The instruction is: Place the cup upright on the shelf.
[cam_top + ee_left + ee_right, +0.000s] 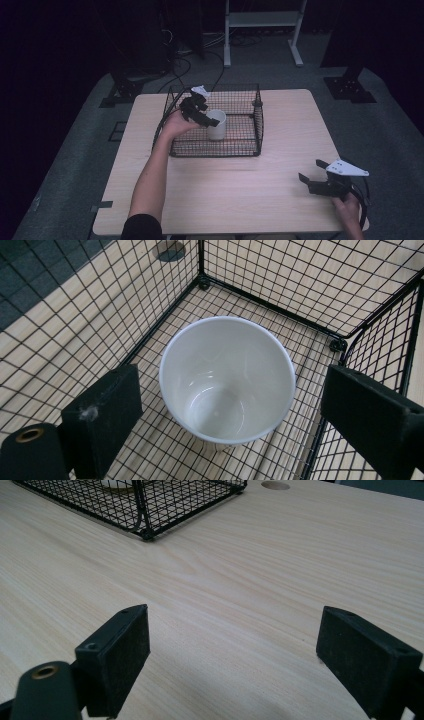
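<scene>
One white cup point(217, 124) stands upright inside one black wire basket point(250, 148) on my one wooden table point(225, 190). I hold two tongs, left tongs point(207, 116) and right tongs point(311, 173).

The wire basket point(215, 122) has an open top, so a gripper can pass in from above. Its wire walls block every side. The white cup point(227, 380) stands upright in the middle of the basket floor, with some room around it. The table point(225, 195) in front lies bare and wide.
</scene>
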### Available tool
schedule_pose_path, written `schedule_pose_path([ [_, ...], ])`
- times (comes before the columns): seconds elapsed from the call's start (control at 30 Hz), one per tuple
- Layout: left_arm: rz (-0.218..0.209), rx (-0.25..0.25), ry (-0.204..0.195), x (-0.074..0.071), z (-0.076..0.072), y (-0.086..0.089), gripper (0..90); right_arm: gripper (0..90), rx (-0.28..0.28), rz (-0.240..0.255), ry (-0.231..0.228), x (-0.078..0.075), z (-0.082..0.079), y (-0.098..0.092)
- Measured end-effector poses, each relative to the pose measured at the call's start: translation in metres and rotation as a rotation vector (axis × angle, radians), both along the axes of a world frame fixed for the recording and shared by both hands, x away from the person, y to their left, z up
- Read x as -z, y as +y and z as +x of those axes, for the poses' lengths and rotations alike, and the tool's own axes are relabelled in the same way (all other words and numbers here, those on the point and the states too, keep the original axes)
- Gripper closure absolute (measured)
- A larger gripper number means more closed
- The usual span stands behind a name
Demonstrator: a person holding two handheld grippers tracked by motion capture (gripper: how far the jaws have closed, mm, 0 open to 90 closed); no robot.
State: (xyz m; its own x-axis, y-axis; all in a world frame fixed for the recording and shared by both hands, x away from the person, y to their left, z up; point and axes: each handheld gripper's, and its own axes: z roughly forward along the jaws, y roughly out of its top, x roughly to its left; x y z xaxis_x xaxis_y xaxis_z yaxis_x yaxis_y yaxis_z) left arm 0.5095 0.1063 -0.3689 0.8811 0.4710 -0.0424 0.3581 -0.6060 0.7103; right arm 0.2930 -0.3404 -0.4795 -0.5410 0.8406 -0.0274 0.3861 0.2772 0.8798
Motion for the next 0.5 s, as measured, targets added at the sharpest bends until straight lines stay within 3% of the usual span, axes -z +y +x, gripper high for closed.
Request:
schedule_pose_path([
  [0.2,0.021,-0.002,0.009,-0.006,-0.007,0.003,7.9,13.1,-0.001,0.000,0.001,0.000,0.000,0.000],
  [0.5,0.008,0.000,-0.032,-0.017,-0.025,0.009,7.9,13.1,-0.002,0.000,0.001,0.000,0.000,0.000],
])
